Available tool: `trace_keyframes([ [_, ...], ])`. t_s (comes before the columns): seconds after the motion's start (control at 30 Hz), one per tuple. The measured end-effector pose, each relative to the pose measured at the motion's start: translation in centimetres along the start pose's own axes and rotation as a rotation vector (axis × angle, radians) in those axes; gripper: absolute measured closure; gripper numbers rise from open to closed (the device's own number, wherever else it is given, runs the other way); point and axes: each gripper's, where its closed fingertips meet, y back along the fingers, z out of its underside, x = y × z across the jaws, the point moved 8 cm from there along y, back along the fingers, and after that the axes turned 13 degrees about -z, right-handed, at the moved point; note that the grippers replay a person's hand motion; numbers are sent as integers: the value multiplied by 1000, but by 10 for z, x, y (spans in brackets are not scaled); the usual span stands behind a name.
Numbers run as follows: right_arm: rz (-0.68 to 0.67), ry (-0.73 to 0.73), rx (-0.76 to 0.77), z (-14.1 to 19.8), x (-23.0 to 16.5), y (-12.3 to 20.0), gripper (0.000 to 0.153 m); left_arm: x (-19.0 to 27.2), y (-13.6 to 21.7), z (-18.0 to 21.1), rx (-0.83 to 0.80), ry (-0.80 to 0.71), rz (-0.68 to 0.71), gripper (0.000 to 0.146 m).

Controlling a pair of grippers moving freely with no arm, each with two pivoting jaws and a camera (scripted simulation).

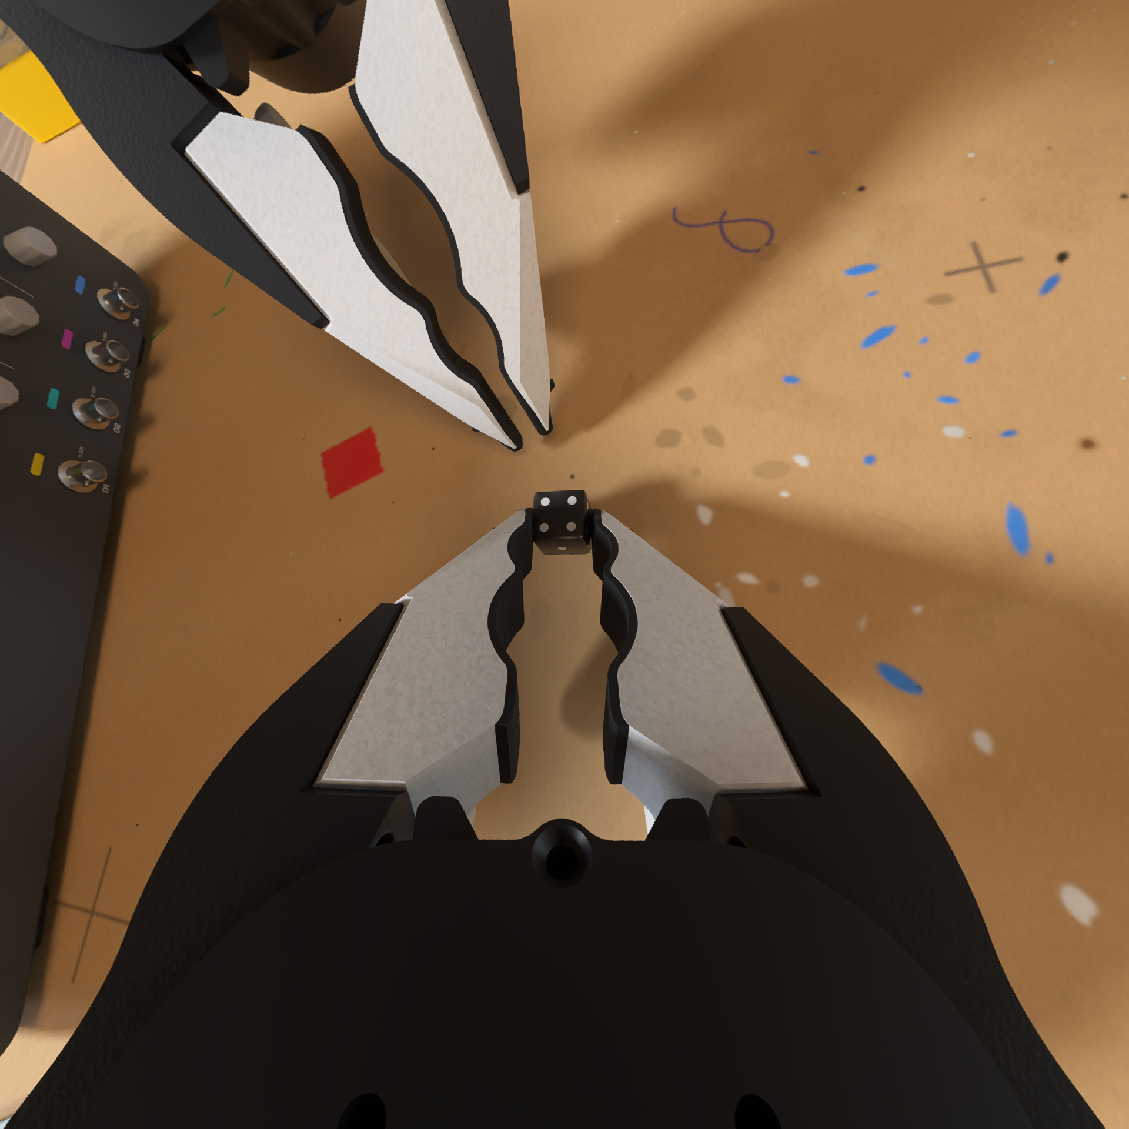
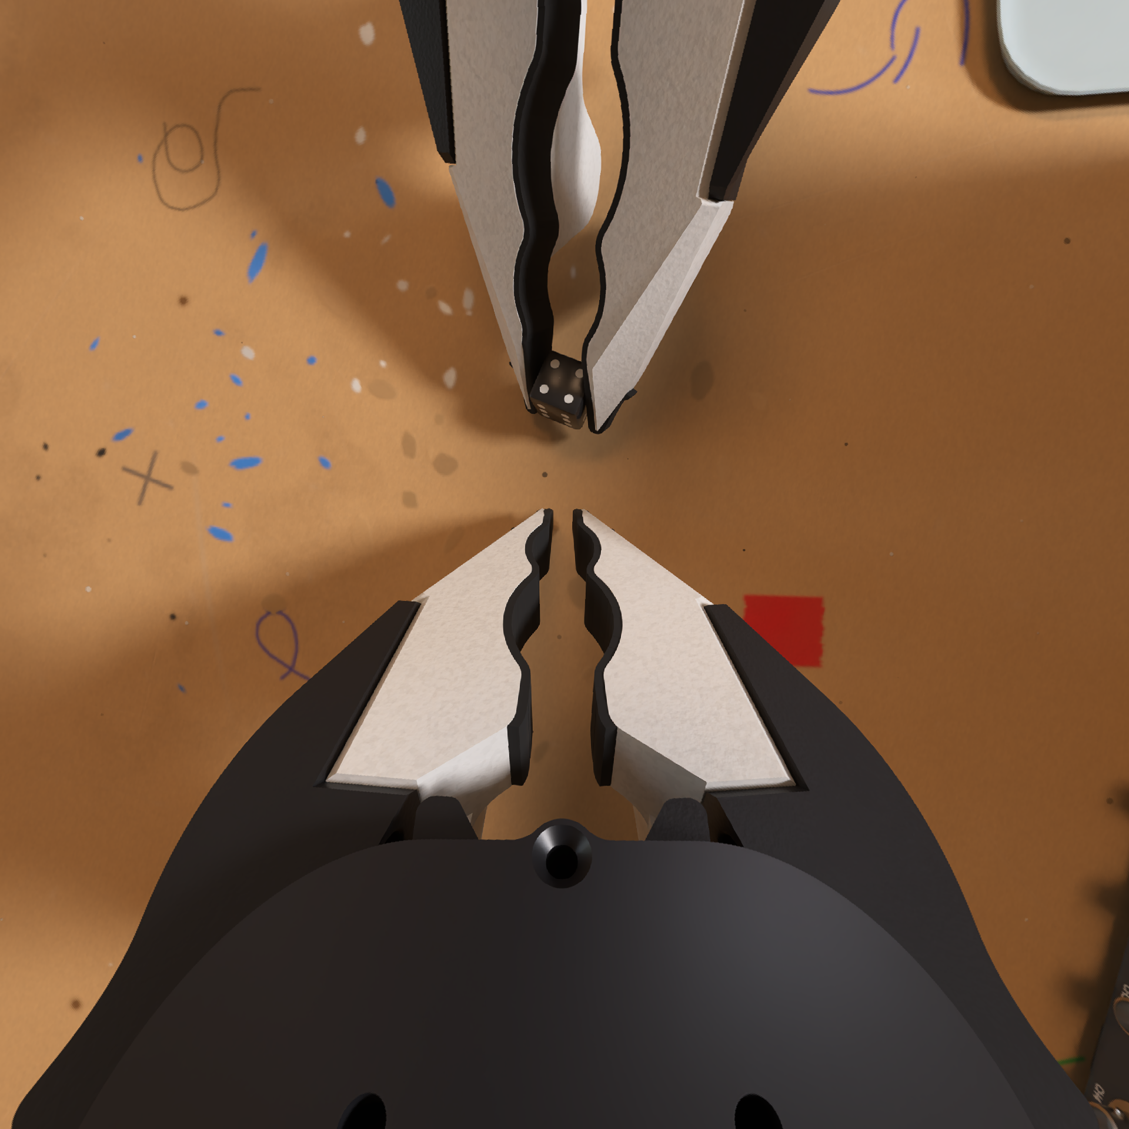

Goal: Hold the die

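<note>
A small black die [image 1: 561,521] with white pips sits between the fingertips of my left gripper [image 1: 561,524], which is shut on it just above the brown table. The die also shows in the right wrist view [image 2: 557,391], pinched between the left gripper's tips at the top centre. My right gripper [image 2: 562,516] is nearly closed and empty, its tips a short way in front of the die. In the left wrist view the right gripper [image 1: 533,437] points down at the table just beyond the die.
A black audio panel [image 1: 67,464] with knobs and jacks lies at the left. A red square [image 1: 351,461] is marked on the table next to the die. A yellow block [image 1: 30,101] is at far left. A pale tray corner [image 2: 1066,43] is at upper right.
</note>
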Motion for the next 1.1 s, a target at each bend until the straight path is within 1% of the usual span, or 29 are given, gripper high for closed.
trace_keyframes([
  [0.37,-14,-34,-50,-7,1,-2,146,-1,0,0,-2,8,6,128],
  [0.67,-7,-52,-25,-5,1,-3,146,-1,0,0,1,7,5,128],
  [0.77,8,-22,-18,-5,-1,-3,146,0,0,0,2,4,1,128],
  [0.8,3,-16,-13,-4,-2,-3,144,0,0,0,2,3,0,128],
  [0.87,-23,-31,5,-3,-4,-2,132,0,0,0,3,1,-4,128],
  [0.93,-1,-46,19,-1,-5,0,122,0,0,0,4,-3,-12,128],
  [1.03,12,-69,83,4,-8,7,122,1,0,0,-5,4,-39,128],
  [1.1,48,-112,149,7,-9,17,122,-1,-1,1,-25,26,-94,128],
])
